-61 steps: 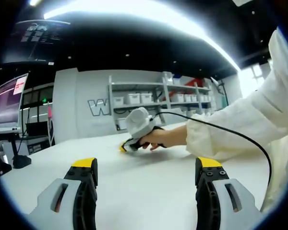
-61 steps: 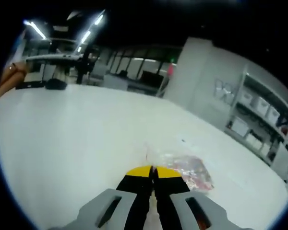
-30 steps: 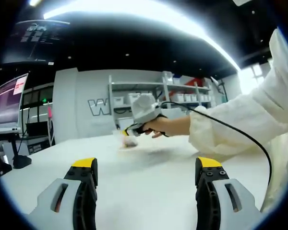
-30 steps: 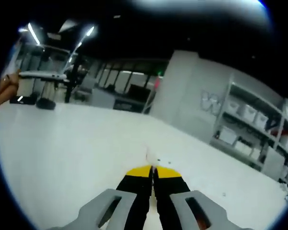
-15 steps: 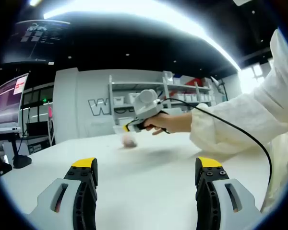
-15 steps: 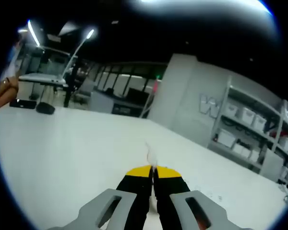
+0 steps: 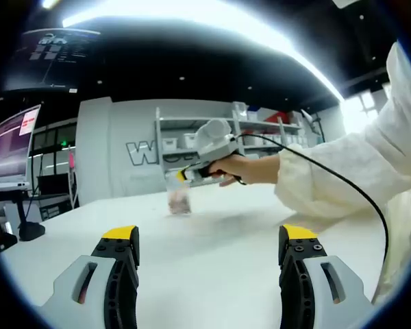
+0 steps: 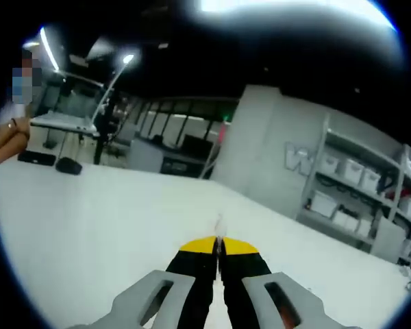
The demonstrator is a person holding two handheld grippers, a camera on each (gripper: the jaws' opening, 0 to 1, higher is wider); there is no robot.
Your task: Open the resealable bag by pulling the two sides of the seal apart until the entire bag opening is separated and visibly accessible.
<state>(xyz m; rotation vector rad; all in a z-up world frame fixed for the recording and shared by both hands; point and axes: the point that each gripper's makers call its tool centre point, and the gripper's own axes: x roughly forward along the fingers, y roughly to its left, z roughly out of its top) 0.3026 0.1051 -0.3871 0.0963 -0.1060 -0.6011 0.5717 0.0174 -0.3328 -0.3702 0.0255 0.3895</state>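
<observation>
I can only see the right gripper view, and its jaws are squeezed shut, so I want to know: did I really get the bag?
Observer: Yes. In the left gripper view, the resealable bag hangs by its top edge from the right gripper.
Operator: Is my other gripper helping?
Observer: No. The left gripper is open, low over the white table, well apart from the bag.
Operator: What's inside the bag?
Observer: Something pinkish, too blurred to name.

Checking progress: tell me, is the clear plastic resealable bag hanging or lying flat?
Hanging: the clear plastic resealable bag dangles from the shut right gripper above the white table.
</observation>
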